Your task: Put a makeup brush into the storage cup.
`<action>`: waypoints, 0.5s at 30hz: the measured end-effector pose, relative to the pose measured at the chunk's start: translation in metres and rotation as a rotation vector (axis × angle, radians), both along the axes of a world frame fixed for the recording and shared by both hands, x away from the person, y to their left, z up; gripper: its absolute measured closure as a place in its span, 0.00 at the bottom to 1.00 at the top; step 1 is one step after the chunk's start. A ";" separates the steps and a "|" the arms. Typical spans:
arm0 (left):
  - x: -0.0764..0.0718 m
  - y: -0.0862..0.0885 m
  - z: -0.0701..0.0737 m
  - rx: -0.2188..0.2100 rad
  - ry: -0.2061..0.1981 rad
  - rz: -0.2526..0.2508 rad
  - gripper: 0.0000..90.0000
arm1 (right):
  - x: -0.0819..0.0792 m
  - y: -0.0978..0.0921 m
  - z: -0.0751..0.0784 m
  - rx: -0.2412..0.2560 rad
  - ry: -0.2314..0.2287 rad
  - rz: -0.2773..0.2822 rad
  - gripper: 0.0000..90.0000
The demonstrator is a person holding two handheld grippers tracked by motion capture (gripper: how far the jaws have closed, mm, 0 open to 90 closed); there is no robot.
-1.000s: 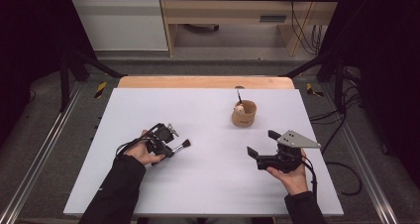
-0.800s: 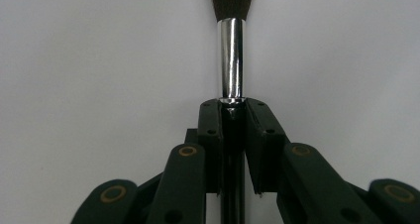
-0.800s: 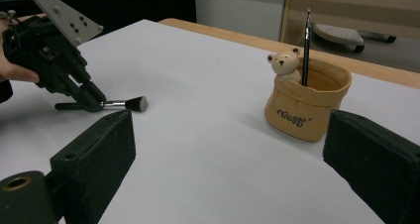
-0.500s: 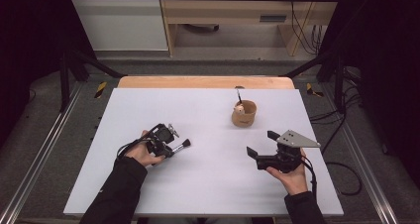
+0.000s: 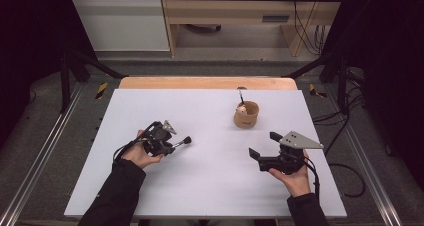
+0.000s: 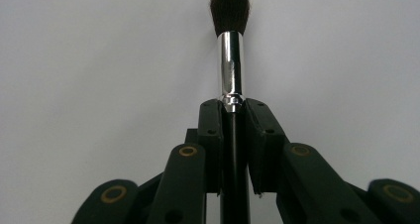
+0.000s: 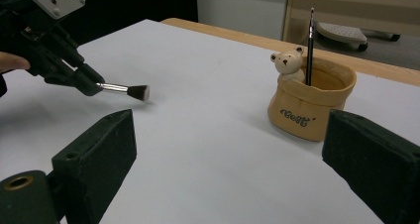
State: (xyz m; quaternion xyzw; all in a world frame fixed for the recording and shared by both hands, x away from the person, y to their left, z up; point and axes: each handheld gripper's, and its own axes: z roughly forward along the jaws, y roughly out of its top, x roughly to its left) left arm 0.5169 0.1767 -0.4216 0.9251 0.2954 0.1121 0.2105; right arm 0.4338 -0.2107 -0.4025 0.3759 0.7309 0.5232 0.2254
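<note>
A make-up brush point(image 6: 231, 55) with a silver ferrule and dark bristles sticks out of my left gripper point(image 6: 233, 110), which is shut on its black handle. In the high view that left gripper point(image 5: 172, 145) sits left of the table's middle, and the brush point(image 5: 184, 141) points right, just above the white table point(image 5: 210, 186). A tan cloth-look cup point(image 7: 309, 105) with a small bear figure point(image 7: 288, 63) holds a thin dark brush point(image 7: 310, 40) upright. My right gripper point(image 7: 230, 135) is open and empty, its jaws wide apart, in front of the cup point(image 5: 246, 114). The right gripper point(image 5: 263, 144) is held near the table's right front.
A wooden strip point(image 5: 207, 82) runs along the table's far edge. Metal rails point(image 5: 45, 151) flank the table. Cables point(image 5: 345, 171) trail on the floor at right. The left gripper point(image 7: 86, 83) and its brush point(image 7: 129, 90) hover low at the left of the right gripper view.
</note>
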 end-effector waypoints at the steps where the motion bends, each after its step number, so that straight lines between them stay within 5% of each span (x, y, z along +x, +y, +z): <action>1: -0.001 0.000 0.001 -0.005 -0.008 0.001 0.87 | 0.000 0.000 0.000 0.000 -0.001 0.000 0.08; 15: -0.022 -0.003 0.021 -0.149 -0.134 0.034 0.87 | -0.001 0.004 0.003 0.019 0.000 0.002 0.08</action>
